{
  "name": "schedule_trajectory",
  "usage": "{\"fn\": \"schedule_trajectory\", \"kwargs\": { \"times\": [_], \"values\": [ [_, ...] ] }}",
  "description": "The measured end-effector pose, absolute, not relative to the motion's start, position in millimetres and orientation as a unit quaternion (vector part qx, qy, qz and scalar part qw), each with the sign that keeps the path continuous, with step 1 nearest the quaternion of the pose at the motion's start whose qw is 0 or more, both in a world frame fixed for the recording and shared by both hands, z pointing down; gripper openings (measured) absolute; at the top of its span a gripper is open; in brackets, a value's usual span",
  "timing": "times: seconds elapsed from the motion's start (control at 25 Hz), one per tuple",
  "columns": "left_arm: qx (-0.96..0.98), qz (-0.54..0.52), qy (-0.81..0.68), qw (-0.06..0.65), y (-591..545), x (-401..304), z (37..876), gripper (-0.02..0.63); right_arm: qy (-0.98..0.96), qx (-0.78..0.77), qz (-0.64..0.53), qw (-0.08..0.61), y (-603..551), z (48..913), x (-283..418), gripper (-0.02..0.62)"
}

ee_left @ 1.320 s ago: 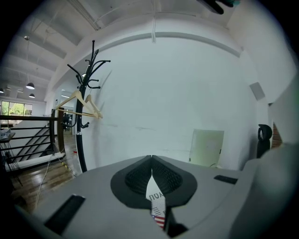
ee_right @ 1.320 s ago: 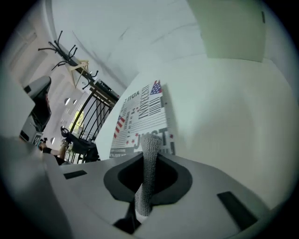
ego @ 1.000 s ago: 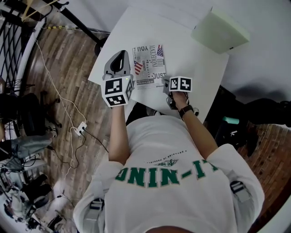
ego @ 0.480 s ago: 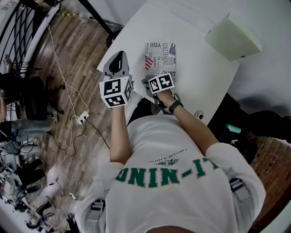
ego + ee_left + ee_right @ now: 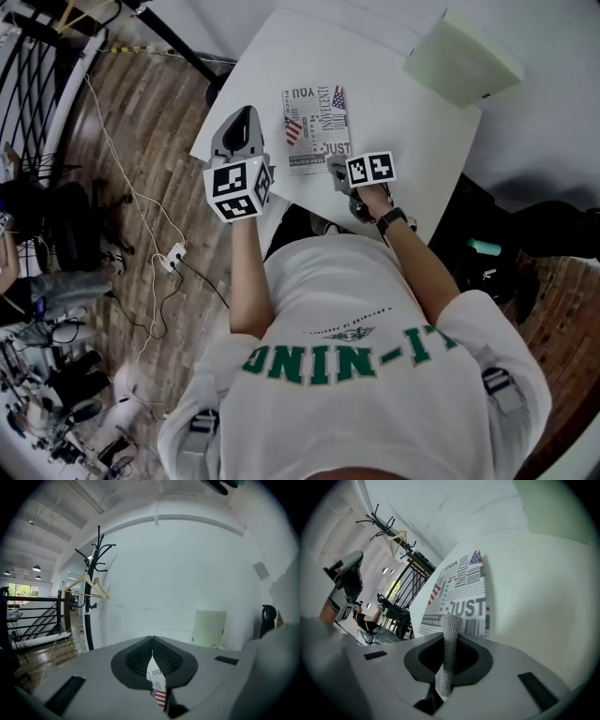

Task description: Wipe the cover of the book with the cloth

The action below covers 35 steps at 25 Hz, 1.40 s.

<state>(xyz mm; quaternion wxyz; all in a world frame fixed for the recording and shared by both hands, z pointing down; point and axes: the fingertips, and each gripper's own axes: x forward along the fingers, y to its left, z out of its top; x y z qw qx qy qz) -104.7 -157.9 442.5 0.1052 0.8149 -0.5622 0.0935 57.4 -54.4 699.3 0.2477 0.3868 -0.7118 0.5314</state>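
The book (image 5: 316,127), its cover printed with newspaper text and small flags, lies flat on the white table (image 5: 403,131). My right gripper (image 5: 337,172) sits at the book's near right corner, shut on a strip of grey knitted cloth (image 5: 451,627) that sticks up past its jaws. In the right gripper view the book (image 5: 459,592) lies just beyond the right gripper (image 5: 449,651). My left gripper (image 5: 246,114) hovers at the table's left edge beside the book, shut and holding nothing. A sliver of the book (image 5: 157,679) shows beneath the left gripper (image 5: 152,639).
A pale green pad (image 5: 462,61) rests on the table's far right corner. A black coat stand (image 5: 91,588) rises past the table's left side. Cables and a power strip (image 5: 169,261) lie on the wooden floor to the left.
My right gripper swung left along the book's near edge with the cloth, then came back to the near right corner. The left gripper has stayed in place.
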Motion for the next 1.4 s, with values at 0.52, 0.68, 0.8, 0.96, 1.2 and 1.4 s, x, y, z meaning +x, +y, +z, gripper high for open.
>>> {"fn": "schedule_trajectory", "kwargs": {
  "times": [0.52, 0.68, 0.8, 0.96, 1.2, 1.4],
  "values": [
    [0.837, 0.095, -0.530, 0.096, -143, -62, 436, 0.015, -0.712, 0.468, 0.484, 0.198, -58, 663, 119, 0.034],
    [0.835, 0.085, -0.536, 0.089, -142, -68, 418, 0.015, -0.786, 0.480, 0.352, 0.167, -93, 588, 111, 0.035],
    [0.833, 0.075, -0.544, 0.070, -137, -67, 398, 0.015, -0.810, 0.504, 0.269, 0.131, -115, 521, 110, 0.035],
    [0.830, 0.061, -0.553, 0.038, -131, -66, 365, 0.015, -0.832, 0.534, 0.109, 0.101, -128, 419, 109, 0.037],
    [0.831, 0.036, -0.555, 0.014, -122, -63, 330, 0.015, -0.820, 0.571, 0.034, 0.030, -118, 332, 115, 0.037],
    [0.832, 0.032, -0.553, -0.002, -113, -58, 313, 0.015, -0.795, 0.606, -0.002, 0.014, -107, 304, 120, 0.034]
  ]
}}
